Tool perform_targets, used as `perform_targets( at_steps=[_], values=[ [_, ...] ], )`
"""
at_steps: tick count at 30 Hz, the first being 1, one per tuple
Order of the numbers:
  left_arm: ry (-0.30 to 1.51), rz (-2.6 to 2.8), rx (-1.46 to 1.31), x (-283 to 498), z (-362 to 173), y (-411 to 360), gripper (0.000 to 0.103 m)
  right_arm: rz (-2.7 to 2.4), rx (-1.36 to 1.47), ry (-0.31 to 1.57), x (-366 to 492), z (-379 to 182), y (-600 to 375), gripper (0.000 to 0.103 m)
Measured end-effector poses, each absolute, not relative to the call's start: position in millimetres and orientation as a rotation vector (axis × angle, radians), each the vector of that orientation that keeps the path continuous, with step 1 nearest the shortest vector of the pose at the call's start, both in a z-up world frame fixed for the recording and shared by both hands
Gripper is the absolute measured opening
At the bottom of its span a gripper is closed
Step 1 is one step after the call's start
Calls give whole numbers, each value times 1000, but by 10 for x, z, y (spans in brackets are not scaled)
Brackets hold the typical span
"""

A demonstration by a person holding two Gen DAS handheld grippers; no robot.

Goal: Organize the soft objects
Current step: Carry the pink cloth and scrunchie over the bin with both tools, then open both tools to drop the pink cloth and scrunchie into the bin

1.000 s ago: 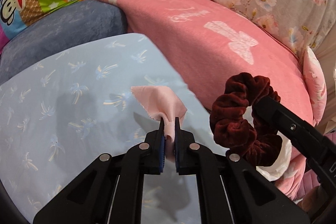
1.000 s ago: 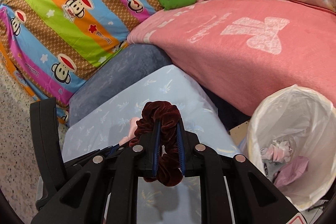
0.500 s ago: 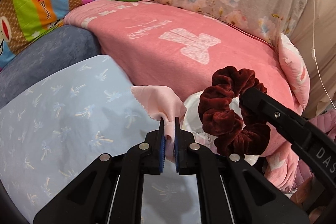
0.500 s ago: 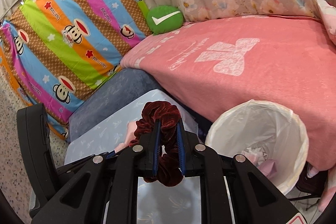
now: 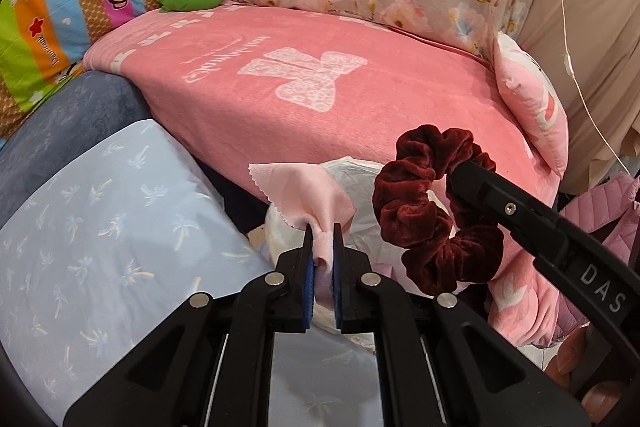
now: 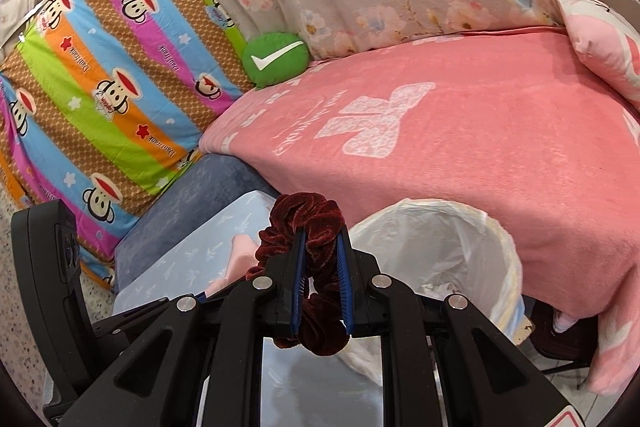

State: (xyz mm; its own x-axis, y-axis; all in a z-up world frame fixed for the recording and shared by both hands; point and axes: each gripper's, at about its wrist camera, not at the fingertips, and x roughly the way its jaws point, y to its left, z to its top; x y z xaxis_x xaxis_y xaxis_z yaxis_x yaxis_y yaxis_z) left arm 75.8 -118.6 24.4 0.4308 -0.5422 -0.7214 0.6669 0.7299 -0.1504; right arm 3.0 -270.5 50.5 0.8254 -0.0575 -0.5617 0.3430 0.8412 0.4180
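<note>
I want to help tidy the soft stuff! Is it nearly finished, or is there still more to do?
Not finished yet. Done: both things are picked up. In hand: the left gripper is shut on a pink cloth, and the right gripper is shut on a dark red scrunchie. Left: putting them down. A white-lined bin sits just ahead, perhaps where they go, but nothing has been let go.

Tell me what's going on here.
A person is tidying soft items with two handheld tongs. The left tongs are shut on a pale pink cloth; the right tongs are shut on a dark red velvet scrunchie. Both are held up in front of the pink blanket, near a white-lined bin. Nothing has been released yet.
</note>
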Motion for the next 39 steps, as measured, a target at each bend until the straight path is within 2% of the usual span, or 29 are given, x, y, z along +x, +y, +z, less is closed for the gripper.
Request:
perform_targets(
  at_steps=[14, 30, 32, 34, 36, 39],
  values=[
    [862, -833, 224, 590, 143, -1647, 7, -292, 576, 580, -146, 314, -3140, 16],
    [844, -809, 252, 560, 139, -1744, 10, -302, 565, 590, -140, 275, -3276, 16],
    [843, -799, 250, 570, 140, -1732, 17, -302, 562, 591, -138, 278, -3253, 17],
    [837, -781, 248, 586, 144, -1711, 35, -301, 555, 595, -96, 278, -3262, 17],
    [823, -762, 237, 600, 157, -1675, 46, -303, 549, 602, -57, 281, -3235, 20],
    [814, -750, 228, 624, 169, -1635, 50, -303, 544, 609, -18, 284, -3232, 21]
  ],
)
